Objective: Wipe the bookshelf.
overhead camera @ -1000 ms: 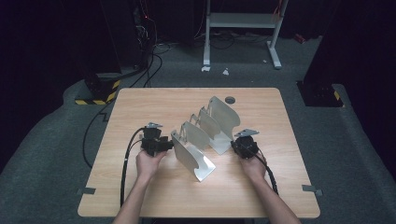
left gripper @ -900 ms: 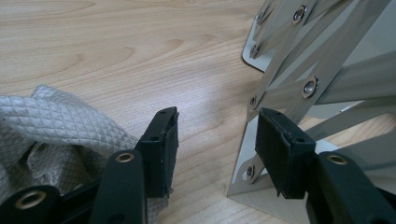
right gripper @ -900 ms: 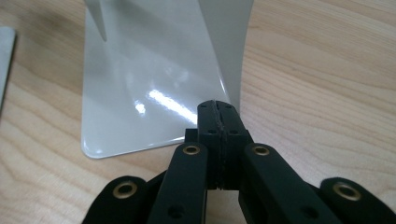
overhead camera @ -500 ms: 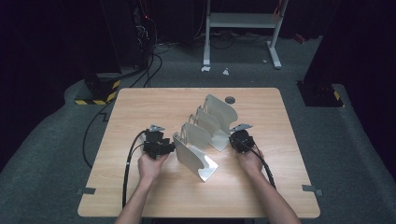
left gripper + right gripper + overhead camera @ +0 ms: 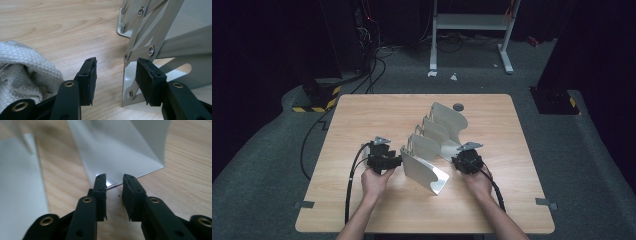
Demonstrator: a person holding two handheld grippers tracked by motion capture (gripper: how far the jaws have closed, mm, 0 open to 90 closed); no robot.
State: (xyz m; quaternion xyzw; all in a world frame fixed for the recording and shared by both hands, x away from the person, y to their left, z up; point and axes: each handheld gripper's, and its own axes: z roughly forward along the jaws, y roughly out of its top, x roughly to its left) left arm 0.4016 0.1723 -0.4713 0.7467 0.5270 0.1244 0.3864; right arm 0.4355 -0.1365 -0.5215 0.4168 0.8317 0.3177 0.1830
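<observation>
Two grippers flank my white, metal, accordion-hinged file rack (image 5: 432, 150); no writing is legible on it. My left gripper (image 5: 115, 77) gapes half-wide beside its hinge, gripping nothing. My right gripper (image 5: 114, 195), clamped a second ago, has just been opening, empty, at the rack's base edge.

Hidden, cropped and blurred areas

In the left gripper view, metal rack (image 5: 160, 37) cut off at top and right edges; grey woven cloth (image 5: 22, 72) cut off at left edge and partly covered by the near jaw, kind not identifiable. In the right gripper view, rack panels out of focus, tops cropped by the upper edge. In the high view, rack hinges too small to resolve; forearms cropped at the bottom edge; floor items behind the table (image 5: 362, 210) lost in darkness.
</observation>
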